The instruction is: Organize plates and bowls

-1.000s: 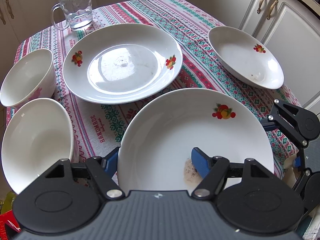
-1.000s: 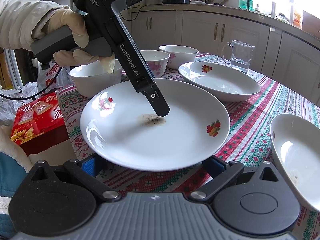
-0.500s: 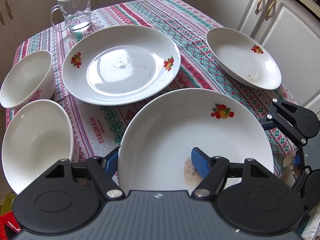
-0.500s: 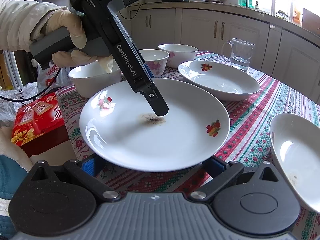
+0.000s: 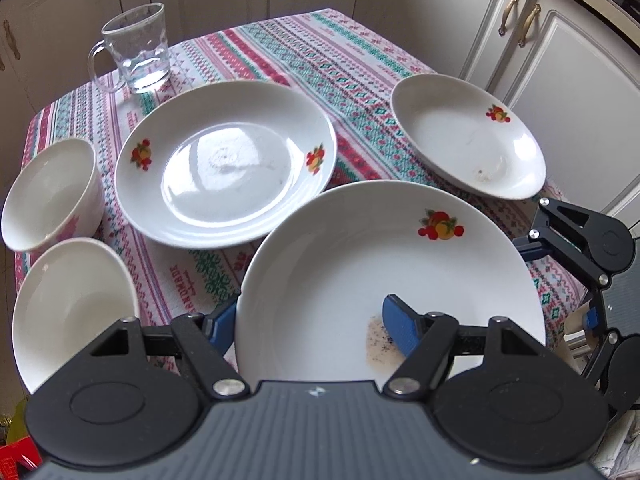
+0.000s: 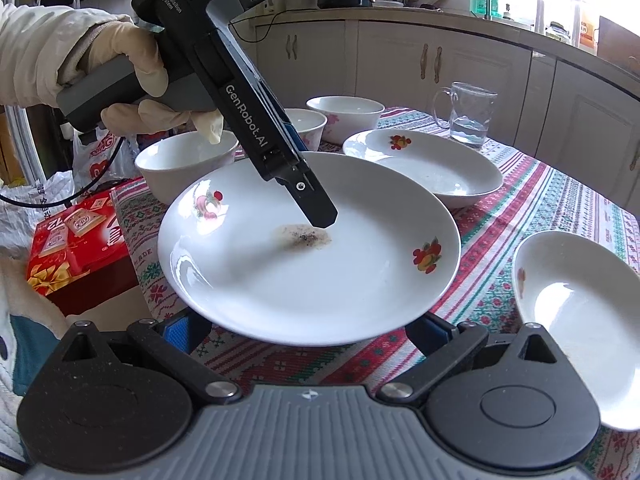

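Note:
A white plate with fruit decals and a dark smear (image 5: 360, 264) (image 6: 304, 264) is held above the tablecloth. My left gripper (image 5: 310, 326) is shut on its near rim, one blue finger (image 5: 400, 330) on top, the other under the rim. In the right wrist view the left gripper (image 6: 316, 212) reaches onto the plate from the upper left. My right gripper (image 6: 308, 330) is open, its fingers spread wide below the plate's near edge. A second plate (image 5: 224, 164) (image 6: 424, 168) lies beyond on the table.
A third, deeper plate (image 5: 468, 136) (image 6: 580, 320) lies at the table's right side. Three white bowls (image 5: 52, 196) (image 5: 72, 308) (image 6: 184, 160) stand at the left. A glass mug with water (image 5: 136, 52) (image 6: 466, 114) stands at the far end. White cabinets surround the table.
The held plate has risen a little and moved toward the second plate. Both grippers keep their states.

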